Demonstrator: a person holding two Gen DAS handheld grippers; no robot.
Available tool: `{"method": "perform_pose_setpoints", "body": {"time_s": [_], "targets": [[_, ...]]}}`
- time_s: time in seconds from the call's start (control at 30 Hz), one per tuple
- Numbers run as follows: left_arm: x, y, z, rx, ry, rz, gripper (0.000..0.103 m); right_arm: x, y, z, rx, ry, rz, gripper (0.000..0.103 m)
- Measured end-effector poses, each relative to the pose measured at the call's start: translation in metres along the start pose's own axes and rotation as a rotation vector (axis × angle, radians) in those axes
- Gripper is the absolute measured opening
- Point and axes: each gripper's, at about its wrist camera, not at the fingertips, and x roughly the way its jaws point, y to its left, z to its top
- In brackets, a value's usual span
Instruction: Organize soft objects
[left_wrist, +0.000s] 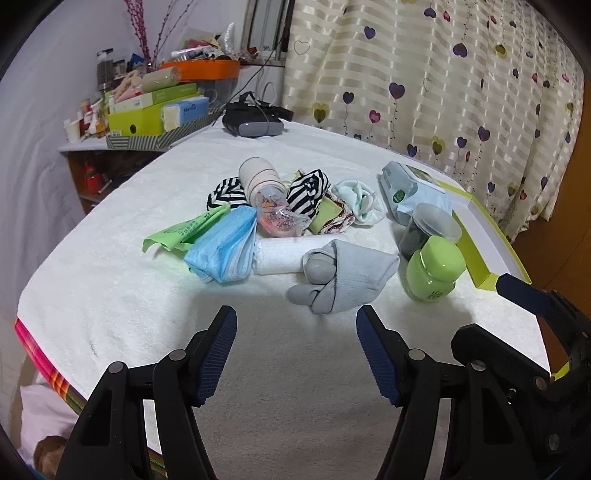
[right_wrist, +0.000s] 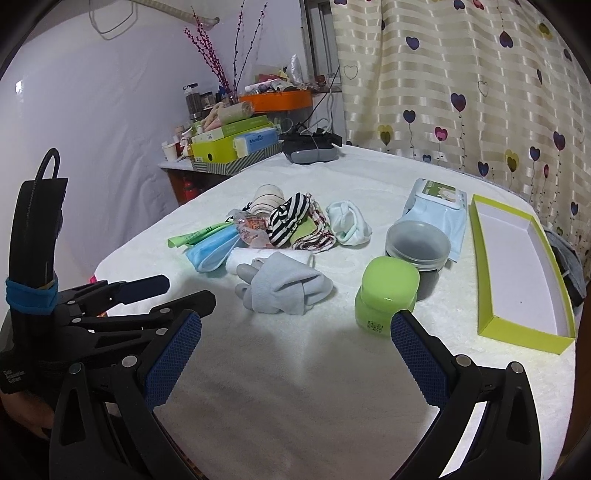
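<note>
grey sock (left_wrist: 343, 275) lies just ahead of both wide-open, empty grippers (left_wrist: 296, 356) (right_wrist: 295, 354) — untouched.

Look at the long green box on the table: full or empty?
Empty: the green box shows only its bare white floor.

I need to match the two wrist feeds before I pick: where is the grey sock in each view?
Left wrist: grey sock lies centre, just beyond the open left gripper.
Right wrist: grey sock sits left of centre, beyond the open right gripper.
Shared landmark: the green jar stands just right of the sock in both.
</note>
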Motion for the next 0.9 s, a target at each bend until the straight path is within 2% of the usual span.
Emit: {"method": "perform_pose_setpoints", "body": {"time_s": [0.9], "targets": [[0.015,0.002,0.0,-0.011,0.031,0.006,0.068,0.013,-0.008,-0.001,0.008,0.02,0.032,0.103]]}}
